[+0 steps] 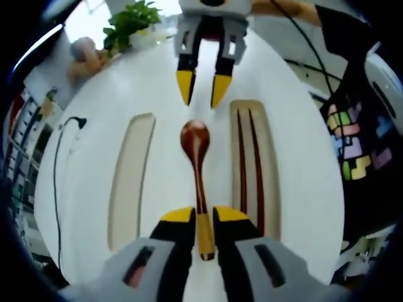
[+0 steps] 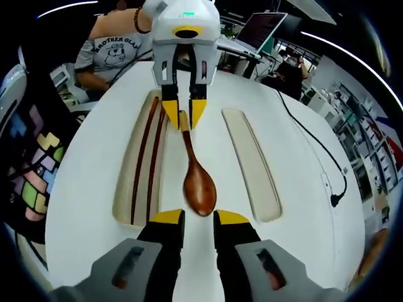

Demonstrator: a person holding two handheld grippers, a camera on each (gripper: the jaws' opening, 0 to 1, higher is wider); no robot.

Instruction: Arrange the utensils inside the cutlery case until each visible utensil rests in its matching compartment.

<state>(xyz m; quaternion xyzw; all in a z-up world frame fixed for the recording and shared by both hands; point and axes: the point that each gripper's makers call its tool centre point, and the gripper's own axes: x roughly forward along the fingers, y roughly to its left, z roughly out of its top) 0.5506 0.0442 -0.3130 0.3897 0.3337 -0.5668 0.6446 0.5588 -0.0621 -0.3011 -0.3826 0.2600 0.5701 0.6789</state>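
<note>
A brown wooden spoon (image 1: 196, 139) (image 2: 199, 187) lies along the middle strip of the white cutlery case (image 1: 94, 189) (image 2: 88, 189), between two long recessed compartments. My left gripper (image 1: 204, 215) (image 2: 184, 118) is shut on the pale end of the spoon's handle. My right gripper (image 2: 199, 218) (image 1: 203, 91) faces it from the bowl end. It stands open, its yellow tips just short of the bowl, with nothing between them. A pair of dark chopsticks (image 1: 250, 165) (image 2: 145, 165) rests in one compartment. The other compartment (image 1: 131, 179) (image 2: 253, 165) holds nothing.
A black cable (image 1: 58, 170) (image 2: 318, 160) runs along the table by the vacant compartment. A potted plant (image 1: 129, 22) stands at the table's far edge. A seated person (image 2: 113, 50), a laptop (image 2: 261, 28) and a colourful block board (image 1: 352, 146) (image 2: 31, 173) lie beyond the table.
</note>
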